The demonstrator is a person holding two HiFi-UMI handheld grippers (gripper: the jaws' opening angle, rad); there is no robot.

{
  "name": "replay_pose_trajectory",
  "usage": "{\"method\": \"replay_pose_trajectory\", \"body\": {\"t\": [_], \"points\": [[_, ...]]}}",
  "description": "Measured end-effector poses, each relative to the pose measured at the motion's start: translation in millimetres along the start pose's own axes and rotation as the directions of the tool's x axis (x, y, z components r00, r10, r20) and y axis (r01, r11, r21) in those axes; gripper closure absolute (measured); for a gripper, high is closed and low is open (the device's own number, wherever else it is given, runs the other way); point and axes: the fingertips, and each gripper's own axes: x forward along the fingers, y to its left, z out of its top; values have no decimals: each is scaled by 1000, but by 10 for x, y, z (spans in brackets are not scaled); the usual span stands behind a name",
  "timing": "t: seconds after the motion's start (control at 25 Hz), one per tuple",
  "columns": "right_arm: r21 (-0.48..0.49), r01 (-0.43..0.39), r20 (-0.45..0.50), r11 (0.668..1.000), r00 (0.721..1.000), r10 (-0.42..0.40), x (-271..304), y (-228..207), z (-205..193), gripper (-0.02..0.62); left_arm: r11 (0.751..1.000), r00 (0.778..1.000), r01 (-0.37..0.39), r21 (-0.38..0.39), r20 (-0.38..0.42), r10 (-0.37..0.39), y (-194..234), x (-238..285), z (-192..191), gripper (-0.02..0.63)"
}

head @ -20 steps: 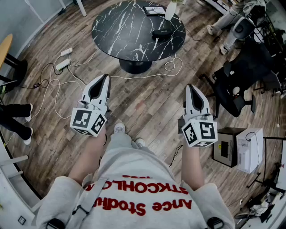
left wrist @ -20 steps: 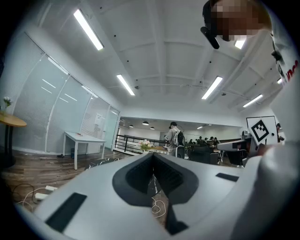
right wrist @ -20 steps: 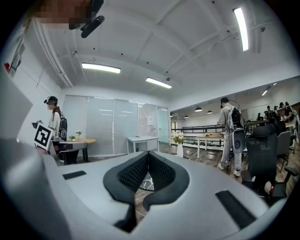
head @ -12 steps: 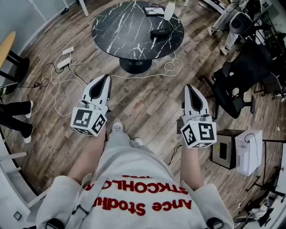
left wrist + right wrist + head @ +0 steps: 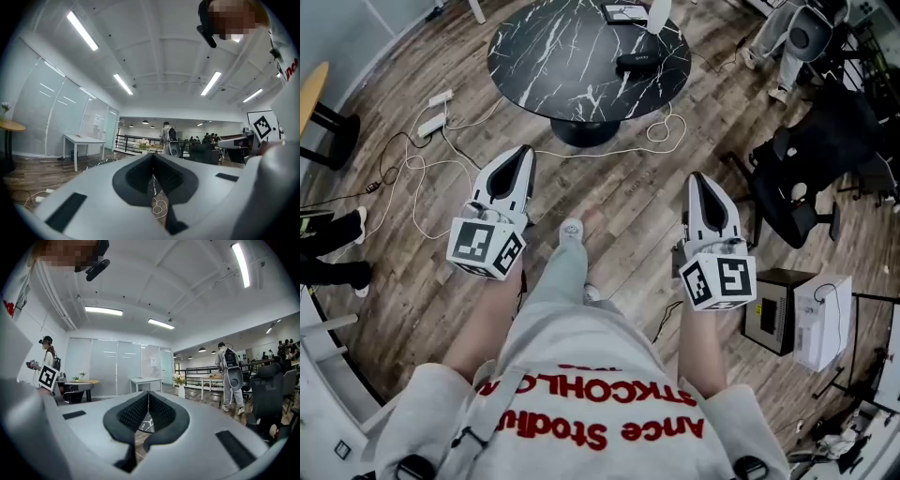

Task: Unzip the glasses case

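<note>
Left gripper and right gripper: jaws pressed together, empty, held level above wooden floor. Dark glasses case: well ahead, on round black marble table, near its far right edge.

Open-plan office, prob. shared w/ a lab, round black marble table on wood floor, office chair right of it, power strip & cables left of it, glass partitions, strip lights beyond.

right gripper, jaws together and empty; beyond, a flower vase and a standing person
</note>
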Motion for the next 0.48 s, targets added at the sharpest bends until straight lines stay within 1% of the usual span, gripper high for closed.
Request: {"method": "replay_pose_trajectory", "body": {"t": [0.16,0.48], "points": [[-12,21,-10,1000,1000,-21,353,-165,65,578,1000,1000,25,-11,4,-25,185,440,9,598],[-24,77,-2,997,997,-77,1336,-471,309,578,995,995,101,1,16,-101,701,1494,140,598]]}}
